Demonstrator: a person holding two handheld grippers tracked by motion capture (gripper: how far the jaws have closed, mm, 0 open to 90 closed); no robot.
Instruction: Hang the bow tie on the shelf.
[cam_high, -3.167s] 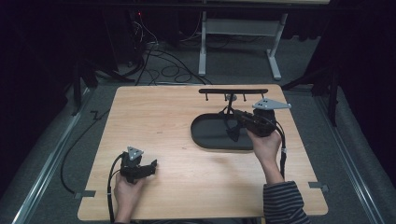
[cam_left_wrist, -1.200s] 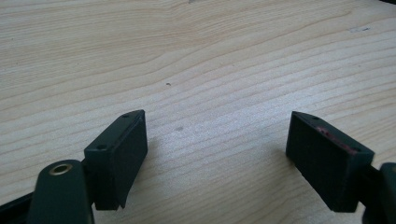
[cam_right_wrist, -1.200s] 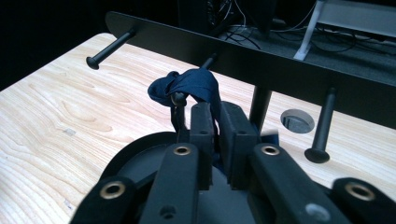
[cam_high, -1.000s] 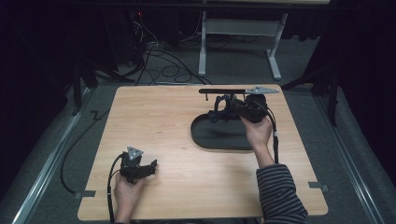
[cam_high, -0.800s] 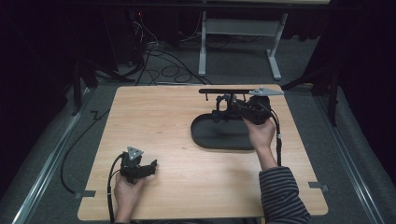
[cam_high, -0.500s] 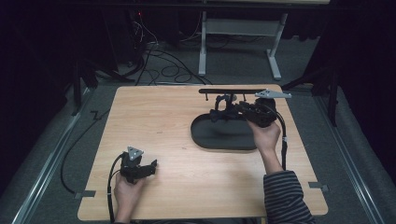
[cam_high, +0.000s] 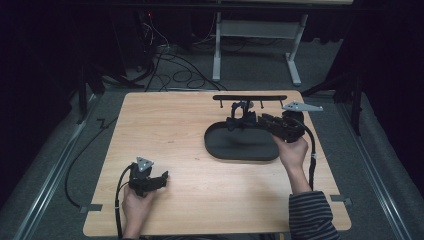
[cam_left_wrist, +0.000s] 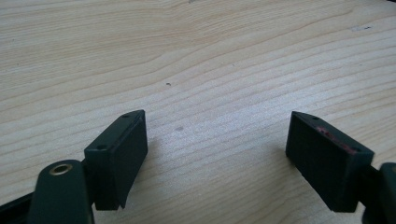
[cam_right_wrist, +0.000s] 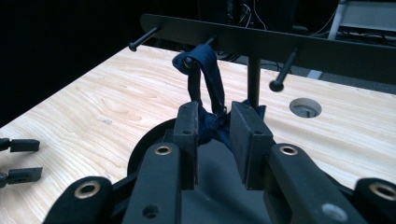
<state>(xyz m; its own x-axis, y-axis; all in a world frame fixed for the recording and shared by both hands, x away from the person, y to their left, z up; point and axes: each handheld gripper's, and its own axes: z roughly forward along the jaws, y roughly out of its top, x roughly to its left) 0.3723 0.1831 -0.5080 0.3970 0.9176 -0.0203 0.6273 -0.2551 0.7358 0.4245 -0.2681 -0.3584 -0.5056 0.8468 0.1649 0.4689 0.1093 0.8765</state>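
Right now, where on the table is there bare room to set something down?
Bare wood runs from the left tool to the tray and across the far left. It is crowded at the rack, where the right tool meets the cloth.

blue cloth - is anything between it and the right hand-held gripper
Nothing visible. The right hand-held gripper already has the blue cloth bunched between its jaws, over the dark tray. The cloth's loop hangs on a peg of the black rack just behind.

Right gripper (cam_right_wrist: 215, 135) jaws flank dark blue cloth (cam_right_wrist: 208, 88), apparently looped on a rack peg (cam_right_wrist: 188, 61)
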